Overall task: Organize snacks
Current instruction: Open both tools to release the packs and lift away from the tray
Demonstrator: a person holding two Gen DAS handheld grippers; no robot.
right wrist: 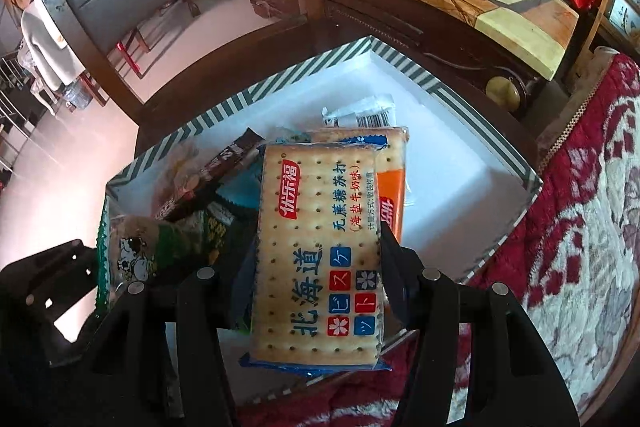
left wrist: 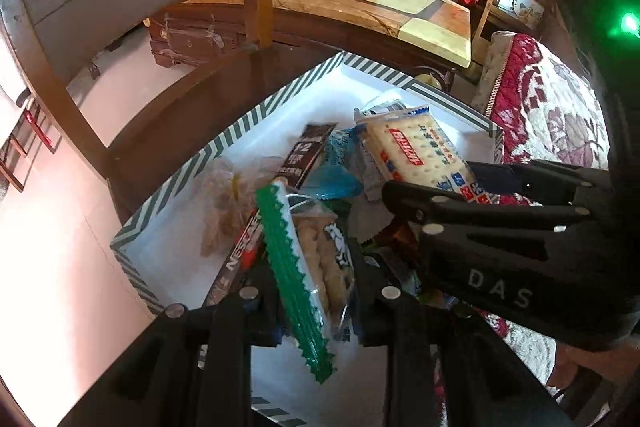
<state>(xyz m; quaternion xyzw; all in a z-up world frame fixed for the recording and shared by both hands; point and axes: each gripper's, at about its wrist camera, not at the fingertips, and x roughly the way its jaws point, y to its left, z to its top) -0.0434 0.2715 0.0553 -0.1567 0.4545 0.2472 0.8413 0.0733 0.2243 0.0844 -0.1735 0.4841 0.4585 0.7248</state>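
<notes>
- My right gripper (right wrist: 316,263) is clamped on a cracker pack (right wrist: 320,247), hovering over the striped box (right wrist: 532,183).
- My left gripper (left wrist: 308,279) pinches a green-edged cookie packet (left wrist: 312,267) just beside it.
- Underneath, an orange cracker pack (right wrist: 394,183), coffee sticks (left wrist: 312,155) and other snacks crowd the box.

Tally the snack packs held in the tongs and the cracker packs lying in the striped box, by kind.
Blue-trimmed rectangular plastic soda cracker pack, in the right tongs: 1
Green-edged clear plastic biscuit pack, in the left tongs: 1
Orange-labelled cracker pack, lying in the striped white cardboard box: 1
Total: 3
</notes>
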